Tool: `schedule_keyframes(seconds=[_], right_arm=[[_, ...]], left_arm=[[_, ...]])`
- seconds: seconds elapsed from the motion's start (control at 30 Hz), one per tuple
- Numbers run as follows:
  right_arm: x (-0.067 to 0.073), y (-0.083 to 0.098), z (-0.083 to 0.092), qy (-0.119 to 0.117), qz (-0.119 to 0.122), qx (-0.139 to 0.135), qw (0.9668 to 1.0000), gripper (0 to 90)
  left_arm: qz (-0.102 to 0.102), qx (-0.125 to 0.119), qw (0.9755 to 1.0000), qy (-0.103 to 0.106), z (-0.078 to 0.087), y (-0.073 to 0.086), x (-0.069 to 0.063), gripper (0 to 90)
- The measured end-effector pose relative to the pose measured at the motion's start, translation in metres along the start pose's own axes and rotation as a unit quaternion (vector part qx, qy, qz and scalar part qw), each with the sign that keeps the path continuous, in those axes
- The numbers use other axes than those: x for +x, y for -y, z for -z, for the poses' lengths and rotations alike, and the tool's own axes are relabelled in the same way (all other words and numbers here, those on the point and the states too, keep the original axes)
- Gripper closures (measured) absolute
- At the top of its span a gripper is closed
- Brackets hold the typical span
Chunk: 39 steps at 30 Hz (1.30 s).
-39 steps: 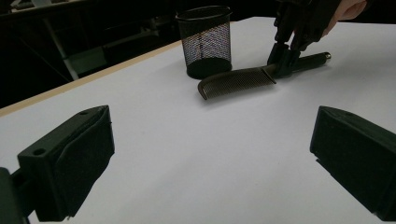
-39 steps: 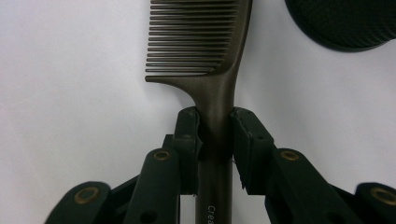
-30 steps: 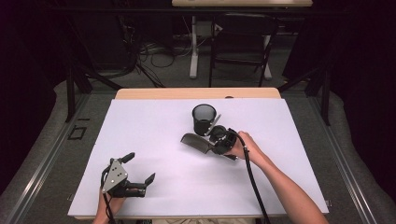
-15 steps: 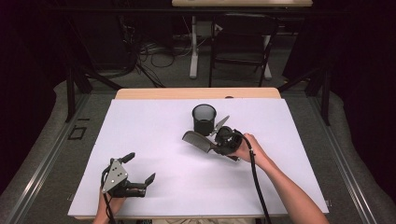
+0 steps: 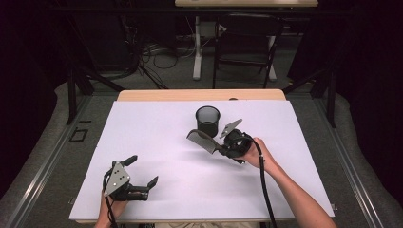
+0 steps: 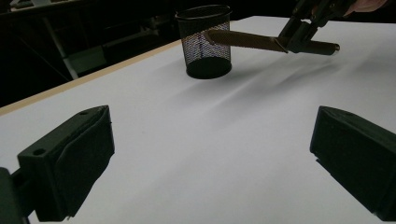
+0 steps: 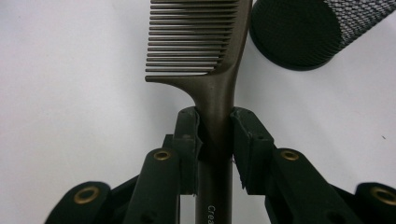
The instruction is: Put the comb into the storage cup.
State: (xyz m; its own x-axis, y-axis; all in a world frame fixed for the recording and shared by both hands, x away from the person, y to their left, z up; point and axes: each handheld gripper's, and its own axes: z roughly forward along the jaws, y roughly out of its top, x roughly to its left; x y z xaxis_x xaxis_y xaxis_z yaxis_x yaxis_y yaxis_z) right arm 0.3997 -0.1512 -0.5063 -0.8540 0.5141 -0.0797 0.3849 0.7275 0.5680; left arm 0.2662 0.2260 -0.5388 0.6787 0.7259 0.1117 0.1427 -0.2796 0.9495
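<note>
1. Four letters, "Crea", are all that can be read of the pale print on the comb (image 7: 212, 98); they sit low on its handle in the right gripper view, and the rest of the word runs off the bottom edge. No other writing shows.
2. One comb, dark brown, is the thing in hand. The right claw (image 7: 215, 135) has its two black jaws pressed against either side of the handle, just below where the handle widens into the toothed part, so the claw is closed on the comb and narrow.
3. From that claw the toothed end reaches forward and away, with the teeth set to the left of the spine in the right gripper view.
4. In the high view the right claw (image 5: 223, 148) holds the comb (image 5: 202, 140) above the white desk (image 5: 157, 123), handle toward the person's hand and toothed end pointing left and a little away.
5. One black mesh cup (image 5: 207, 120) stands upright on the desk just behind the comb; in the left gripper view the comb's tip (image 6: 243, 40) crosses in front of the cup (image 6: 204, 42) near its rim.
6. The left claw (image 5: 142, 175) rests low at the near left of the desk, well apart from the comb; its jaws stand wide open with nothing between them.
</note>
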Motion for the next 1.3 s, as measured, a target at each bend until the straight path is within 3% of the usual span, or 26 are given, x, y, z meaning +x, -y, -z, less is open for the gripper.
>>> schedule_keyframes(seconds=[0.63,1.3], right_arm=[[0.002,0.011,0.016,0.012,-0.008,-0.057,0.9983,72.7],[-0.001,0.029,0.033,0.033,-0.029,-0.113,0.9926,72.7]], left_arm=[[-0.001,0.001,1.0000,0.000,-0.001,0.000,0.000,0.0],[-0.002,0.003,1.0000,-0.001,0.000,0.000,0.001,0.0]])
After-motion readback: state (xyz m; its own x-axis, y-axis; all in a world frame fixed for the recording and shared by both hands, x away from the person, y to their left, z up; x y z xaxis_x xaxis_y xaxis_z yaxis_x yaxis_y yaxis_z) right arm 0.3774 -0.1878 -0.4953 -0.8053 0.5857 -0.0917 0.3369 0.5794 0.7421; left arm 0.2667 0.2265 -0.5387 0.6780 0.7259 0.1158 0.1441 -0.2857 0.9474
